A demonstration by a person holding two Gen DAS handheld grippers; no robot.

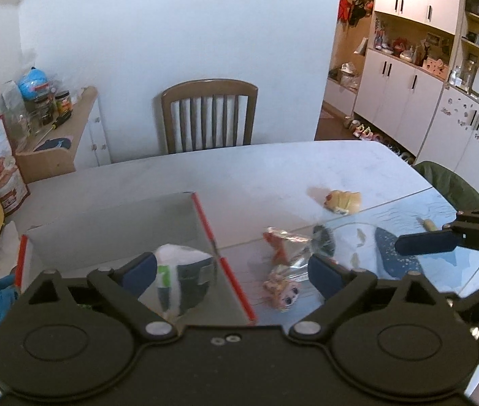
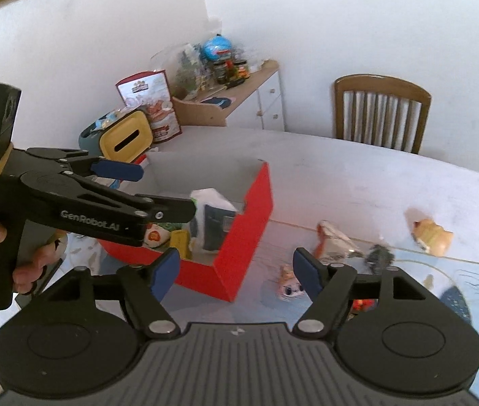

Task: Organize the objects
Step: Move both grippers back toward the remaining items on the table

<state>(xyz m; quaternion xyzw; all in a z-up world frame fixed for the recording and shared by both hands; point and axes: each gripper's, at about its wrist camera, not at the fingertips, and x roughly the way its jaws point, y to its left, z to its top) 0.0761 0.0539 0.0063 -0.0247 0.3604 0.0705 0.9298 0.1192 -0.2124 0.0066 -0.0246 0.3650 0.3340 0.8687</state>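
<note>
A red cardboard box (image 2: 249, 237) stands on the table and holds a white and dark packet (image 2: 212, 216) among other small items. The same box's red edge (image 1: 225, 264) and the packet (image 1: 178, 270) lie right under my left gripper (image 1: 231, 270), which hovers open and empty. Seen from the right wrist, the left gripper (image 2: 165, 189) hangs over the box. Right of the box lie a small doll (image 2: 290, 287), a clear wrapper (image 2: 334, 237), a dark fuzzy thing (image 2: 379, 253) and an orange toy (image 2: 432, 235). My right gripper (image 2: 236, 272) is open and empty above the box's near corner and the doll.
A yellow tissue holder (image 2: 127, 138) and a snack bag (image 2: 151, 101) stand behind the box. A wooden chair (image 1: 209, 115) is at the table's far side, with a cluttered side cabinet (image 1: 60, 128) to the left. A blue patterned mat (image 1: 435, 237) covers the table's right end.
</note>
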